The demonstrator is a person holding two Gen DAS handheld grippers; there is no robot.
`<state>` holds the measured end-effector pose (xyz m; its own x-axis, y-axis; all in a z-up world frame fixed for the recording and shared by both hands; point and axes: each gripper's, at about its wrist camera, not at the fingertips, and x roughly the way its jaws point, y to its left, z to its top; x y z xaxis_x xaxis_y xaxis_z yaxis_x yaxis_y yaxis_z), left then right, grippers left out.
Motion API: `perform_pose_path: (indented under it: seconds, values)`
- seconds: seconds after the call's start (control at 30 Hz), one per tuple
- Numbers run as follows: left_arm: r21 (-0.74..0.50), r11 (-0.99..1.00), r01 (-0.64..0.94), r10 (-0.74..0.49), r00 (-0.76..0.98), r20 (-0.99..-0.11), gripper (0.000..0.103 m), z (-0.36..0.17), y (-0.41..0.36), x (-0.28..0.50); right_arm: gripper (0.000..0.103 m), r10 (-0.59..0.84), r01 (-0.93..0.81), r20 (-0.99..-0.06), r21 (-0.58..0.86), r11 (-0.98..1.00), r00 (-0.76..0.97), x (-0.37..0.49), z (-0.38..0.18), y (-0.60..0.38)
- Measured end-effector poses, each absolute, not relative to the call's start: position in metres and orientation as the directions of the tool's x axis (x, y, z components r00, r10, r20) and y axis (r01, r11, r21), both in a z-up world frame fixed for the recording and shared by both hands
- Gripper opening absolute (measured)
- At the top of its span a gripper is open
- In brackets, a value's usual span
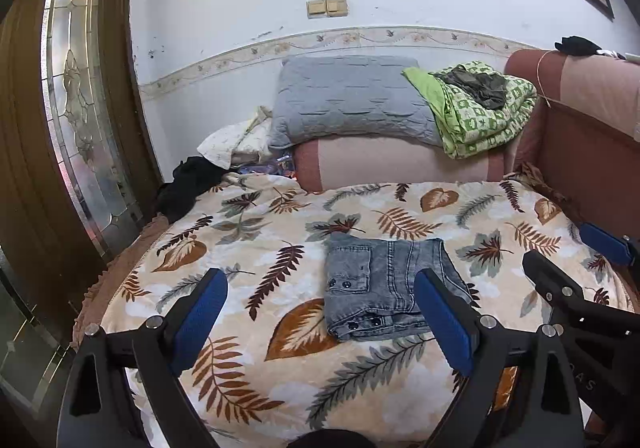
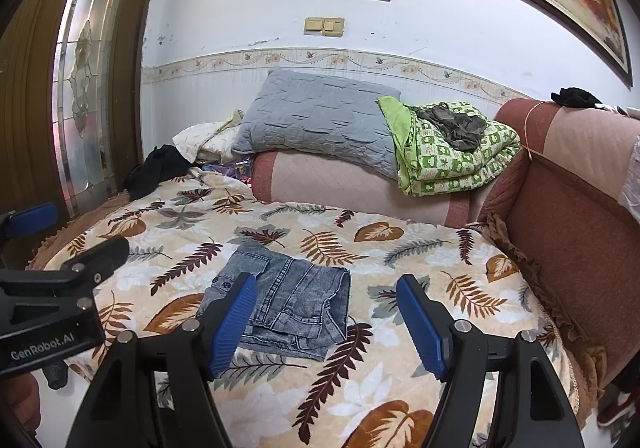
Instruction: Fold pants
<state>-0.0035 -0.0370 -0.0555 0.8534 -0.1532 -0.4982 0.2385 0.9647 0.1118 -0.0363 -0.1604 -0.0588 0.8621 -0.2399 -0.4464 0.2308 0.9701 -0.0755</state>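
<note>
A pair of grey denim pants [image 1: 384,284] lies folded into a small flat rectangle on the leaf-print blanket [image 1: 280,360]. It also shows in the right wrist view [image 2: 292,304]. My left gripper [image 1: 320,312] is open and empty, held above the blanket just in front of the pants. My right gripper [image 2: 326,308] is open and empty, held above the blanket near the pants' right side. Each gripper shows at the edge of the other's view, the right one [image 1: 572,268] and the left one [image 2: 64,240].
A grey pillow [image 1: 352,100] and a folded green blanket [image 1: 480,108] rest on the pink sofa arm [image 1: 400,160] behind. The sofa back [image 2: 568,208] rises at right. A black garment [image 1: 184,184] lies at the far left by the wooden door [image 1: 72,108].
</note>
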Motion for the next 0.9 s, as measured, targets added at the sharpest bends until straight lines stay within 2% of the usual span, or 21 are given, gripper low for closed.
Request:
perform_pose_path:
  seconds: [0.9]
  values:
    - [0.063,0.968,0.244,-0.173,0.824,-0.539,0.094,-0.0585,-0.0390,0.0050,0.076,-0.241,0.236,-0.446,-0.067,0.969,0.862,-0.0365,-0.0597,-0.1636]
